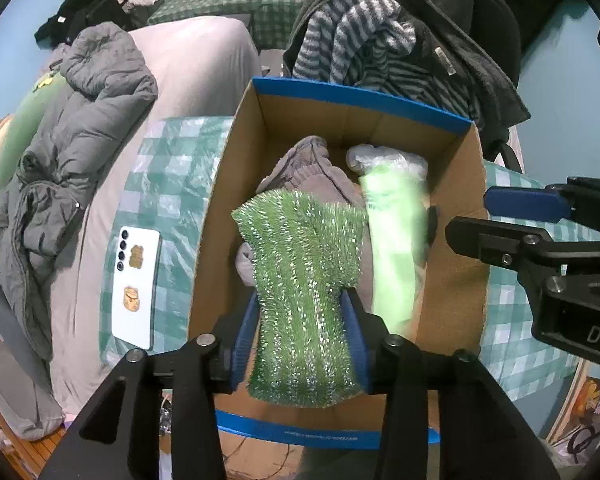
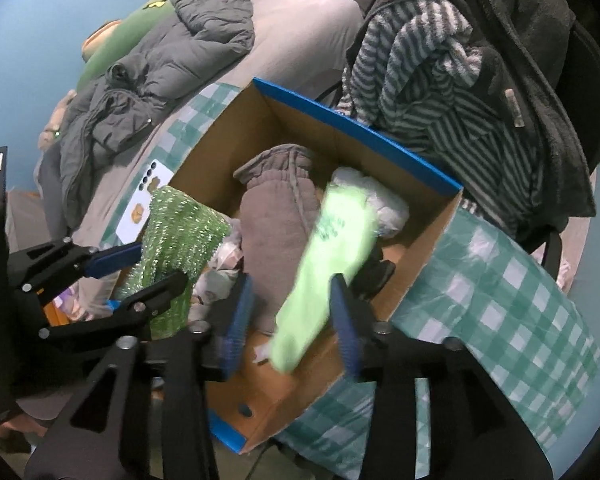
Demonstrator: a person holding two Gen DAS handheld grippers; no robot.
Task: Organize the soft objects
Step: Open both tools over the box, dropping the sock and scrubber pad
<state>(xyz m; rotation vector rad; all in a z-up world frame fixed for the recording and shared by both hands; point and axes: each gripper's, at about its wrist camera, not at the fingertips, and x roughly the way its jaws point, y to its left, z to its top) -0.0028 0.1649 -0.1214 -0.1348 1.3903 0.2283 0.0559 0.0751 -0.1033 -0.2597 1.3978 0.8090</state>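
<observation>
cardboard box (image 1: 456,264) open on top, mostly filled: grey towel (image 2: 276,224), green sparkly cloth (image 1: 300,280), blurred lime item (image 2: 332,248). bare floor only at near right corner. striped robe (image 1: 364,48) crowds far rim; phone (image 1: 136,280) left outside.

I see the pale green bag (image 2: 328,256) smeared by motion blur, and my left tool's (image 1: 300,336) glittery green cloth (image 1: 300,280) hides the box floor beneath.

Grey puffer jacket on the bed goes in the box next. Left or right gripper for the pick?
Left, probably. The grey puffer jacket lies beyond the cardboard box on the left gripper side; the right gripper works over the box's opposite side.
</observation>
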